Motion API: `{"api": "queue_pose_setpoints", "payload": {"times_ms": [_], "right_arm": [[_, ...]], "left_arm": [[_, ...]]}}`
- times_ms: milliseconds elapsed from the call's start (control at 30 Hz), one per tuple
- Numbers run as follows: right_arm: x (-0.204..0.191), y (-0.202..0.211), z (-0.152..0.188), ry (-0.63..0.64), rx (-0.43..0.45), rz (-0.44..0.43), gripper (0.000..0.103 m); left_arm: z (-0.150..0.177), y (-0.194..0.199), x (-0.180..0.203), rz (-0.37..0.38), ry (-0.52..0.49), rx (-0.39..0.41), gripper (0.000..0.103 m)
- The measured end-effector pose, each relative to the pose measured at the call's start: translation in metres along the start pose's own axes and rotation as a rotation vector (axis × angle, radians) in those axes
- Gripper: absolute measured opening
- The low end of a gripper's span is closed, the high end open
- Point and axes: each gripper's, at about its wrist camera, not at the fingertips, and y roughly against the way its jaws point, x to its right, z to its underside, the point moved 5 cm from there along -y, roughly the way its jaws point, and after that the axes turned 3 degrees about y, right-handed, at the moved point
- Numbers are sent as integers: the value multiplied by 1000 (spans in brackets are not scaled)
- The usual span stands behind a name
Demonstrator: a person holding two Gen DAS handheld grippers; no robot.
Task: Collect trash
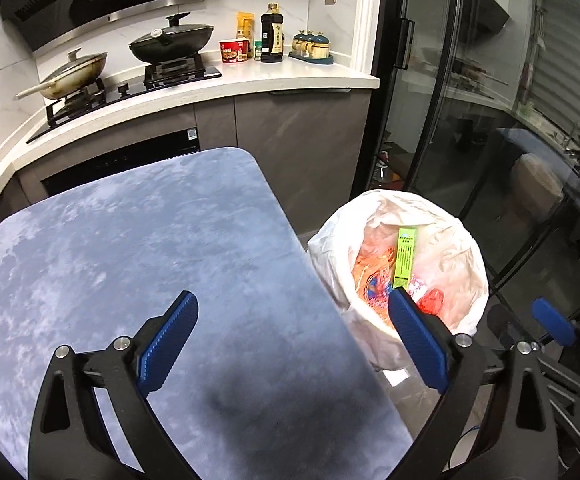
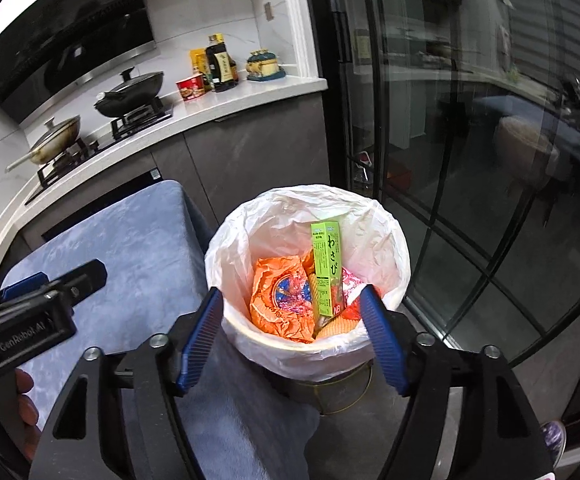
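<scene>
A bin with a white plastic liner (image 1: 462, 240) (image 2: 242, 240) stands on the floor right of the blue table (image 1: 130, 240) (image 2: 130, 240). Inside lie a green wasabi box (image 1: 405, 254) (image 2: 327, 268), an orange wrapper (image 1: 370, 276) (image 2: 280, 300) and a red piece (image 1: 430, 300). My left gripper (image 1: 294, 308) is open and empty over the table's right edge. My right gripper (image 2: 292, 304) is open and empty just above the bin's near rim. The right gripper's blue fingertip (image 1: 552, 320) shows in the left wrist view; the left gripper's body (image 2: 30, 312) shows in the right wrist view.
A kitchen counter (image 1: 250, 80) behind holds two lidded pans (image 1: 170, 40), a red noodle cup (image 1: 234, 51), bottles (image 1: 272, 32) and a jar set (image 1: 312, 46). Dark cabinets stand below it. A glass sliding door (image 1: 470, 120) (image 2: 470, 160) is to the right.
</scene>
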Motion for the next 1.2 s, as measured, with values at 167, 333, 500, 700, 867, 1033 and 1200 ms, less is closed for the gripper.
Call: {"api": "queue_pose_setpoints", "payload": {"times_ms": [167,333,500,700,867,1033,1200], "right_arm": [[0,12,-3,49,18,29,84],[12,13,-4,59,-1,42,93],[24,8,-4,82,-34,46,97],[39,3,-4,86,-52,68,97],[47,-1,-4,94,-55,92,97],[51,-4,-2,101,-62,108,97],[52,-6,2,107,-72,114,97]], "left_arm": [[6,5,6,-7,-15,-14,93],[9,2,19,-7,-37,-33,93],[16,-6,33,-4,-55,-59,93],[26,-21,47,7,-61,-112,93],[29,-28,54,9,-59,-133,93],[30,-32,56,13,-46,-142,93],[31,-34,56,7,-43,-140,93]]}}
